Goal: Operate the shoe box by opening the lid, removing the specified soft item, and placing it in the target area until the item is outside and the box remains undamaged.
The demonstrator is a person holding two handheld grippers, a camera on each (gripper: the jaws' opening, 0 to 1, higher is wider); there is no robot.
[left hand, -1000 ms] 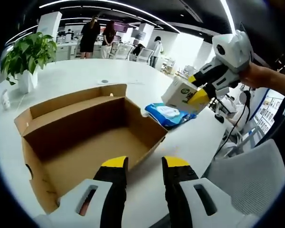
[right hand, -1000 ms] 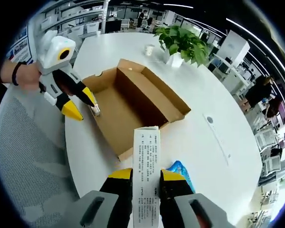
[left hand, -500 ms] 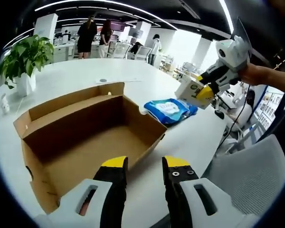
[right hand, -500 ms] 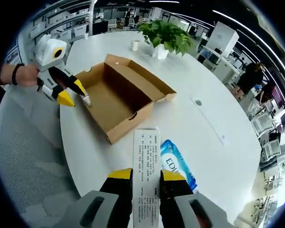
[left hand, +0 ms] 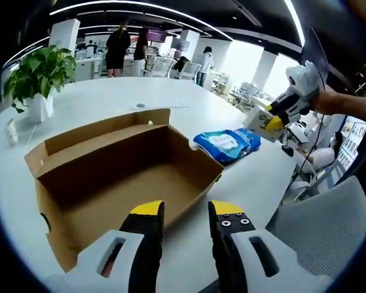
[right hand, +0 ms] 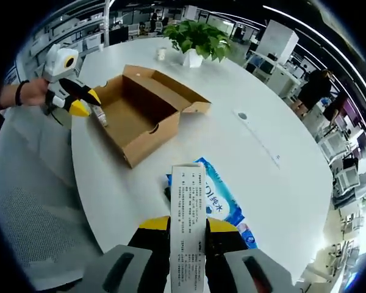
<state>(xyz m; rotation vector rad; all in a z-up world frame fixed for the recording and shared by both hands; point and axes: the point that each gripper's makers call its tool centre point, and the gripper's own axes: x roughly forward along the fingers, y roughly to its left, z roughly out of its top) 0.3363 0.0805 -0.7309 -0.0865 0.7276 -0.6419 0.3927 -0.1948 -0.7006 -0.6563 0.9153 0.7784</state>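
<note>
White and printed with small text, the pack (right hand: 188, 204) sits clamped between the jaws of the right gripper (right hand: 188, 227), its long axis running straight out along them. In the right gripper view it hangs above the white table (right hand: 274, 195), and directly beneath and just beyond its far end lies a blue pack of wipes (right hand: 222, 204), flat on the table. The cardboard shoe box (right hand: 134, 113) stands well apart, up and to the left in that view, open at the top with nothing visible inside. So the held pack is already outside the box, and my judgement is that the coming move is a lowering beside or onto the blue wipes; the right gripper is the nearer one by far.

From the left gripper view the right gripper (left hand: 274, 122) shows far to the right, the pack (left hand: 259, 122) in its grip above the blue wipes (left hand: 227, 142). The left gripper (left hand: 186, 210) has its jaws a little apart, holding nothing, poised at the near edge of the shoe box (left hand: 122, 177). A potted plant (left hand: 36, 76) stands at the table's far side.
</note>
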